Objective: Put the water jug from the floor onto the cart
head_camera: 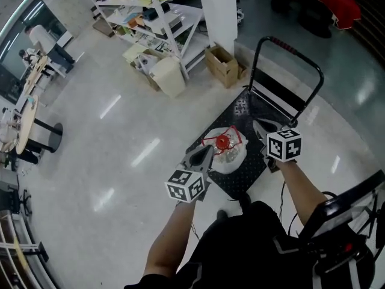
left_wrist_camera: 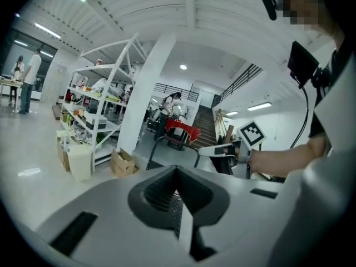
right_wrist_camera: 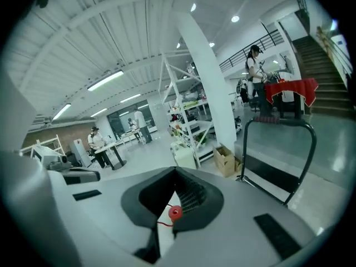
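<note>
Head view: the water jug (head_camera: 227, 152) is seen resting on the dark deck of the cart (head_camera: 255, 104), off the floor, so the placing is judged done. The left hand-held gripper (head_camera: 201, 157) and right hand-held gripper (head_camera: 263, 127) are held over it, jaws closed together on nothing. Little appears to be left.

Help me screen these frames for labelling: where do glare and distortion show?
Head view: light streaks glare off the floor, yet the water jug is sharp. Left gripper view and right gripper view: fisheye bends the column, corners go black.
</note>
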`<state>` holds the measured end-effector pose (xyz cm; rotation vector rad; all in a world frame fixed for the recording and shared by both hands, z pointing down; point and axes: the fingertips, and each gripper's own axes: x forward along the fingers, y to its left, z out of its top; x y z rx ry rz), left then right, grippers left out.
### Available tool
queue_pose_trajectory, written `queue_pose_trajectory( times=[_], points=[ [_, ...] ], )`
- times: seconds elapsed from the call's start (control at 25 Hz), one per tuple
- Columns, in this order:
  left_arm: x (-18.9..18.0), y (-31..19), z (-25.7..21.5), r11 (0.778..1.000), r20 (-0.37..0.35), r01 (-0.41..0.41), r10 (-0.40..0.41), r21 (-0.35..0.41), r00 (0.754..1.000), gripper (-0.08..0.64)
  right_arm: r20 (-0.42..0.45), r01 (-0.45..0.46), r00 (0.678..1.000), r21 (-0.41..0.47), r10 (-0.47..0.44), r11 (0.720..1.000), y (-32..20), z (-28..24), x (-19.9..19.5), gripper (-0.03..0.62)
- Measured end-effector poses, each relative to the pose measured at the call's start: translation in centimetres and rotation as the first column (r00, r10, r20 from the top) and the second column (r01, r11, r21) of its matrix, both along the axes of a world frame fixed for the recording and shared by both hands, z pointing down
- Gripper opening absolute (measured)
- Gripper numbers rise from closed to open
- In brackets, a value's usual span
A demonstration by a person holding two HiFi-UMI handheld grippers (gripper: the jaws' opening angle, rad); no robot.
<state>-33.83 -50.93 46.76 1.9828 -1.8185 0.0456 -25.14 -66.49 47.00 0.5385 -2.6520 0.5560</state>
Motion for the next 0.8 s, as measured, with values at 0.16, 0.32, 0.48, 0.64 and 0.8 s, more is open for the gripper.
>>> queue_pose_trajectory(
  times=[0.16, 0.32, 0.48, 0.64, 0.8],
  points=[
    [3.2, 1.0, -1.3, 0.993, -0.012, -0.100, 0.101, 0.064, 0.995, -0.005, 0.012, -0.042, 0.999, 0.057, 0.041, 0.997, 3.3, -3.0, 4.6, 0.002],
    [6.5, 1.2, -1.7, 0.977, -0.029, -0.182, 0.187, 0.112, 0.982, -0.006, 0.003, -0.154, 0.988, 0.086, 0.154, 0.984, 5.9, -3.8, 11.2, 0.002],
    [10.3, 2.2, -1.6, 0.955, -0.062, -0.268, 0.278, 0.130, 0.959, -0.005, -0.036, -0.267, 0.961, 0.116, 0.272, 0.957, 9.3, -4.3, 18.7, 0.002],
    [14.7, 1.9, -3.6, 0.904, -0.046, -0.398, 0.409, 0.157, 0.911, -0.005, -0.015, -0.410, 0.909, 0.160, 0.418, 0.898, 11.7, -5.8, 26.1, 0.002],
    [20.3, 4.2, -6.7, 0.872, -0.008, -0.458, 0.466, 0.175, 0.884, -0.005, -0.002, -0.476, 0.876, 0.161, 0.482, 0.865, 16.2, -7.0, 33.2, 0.002]
  ],
)
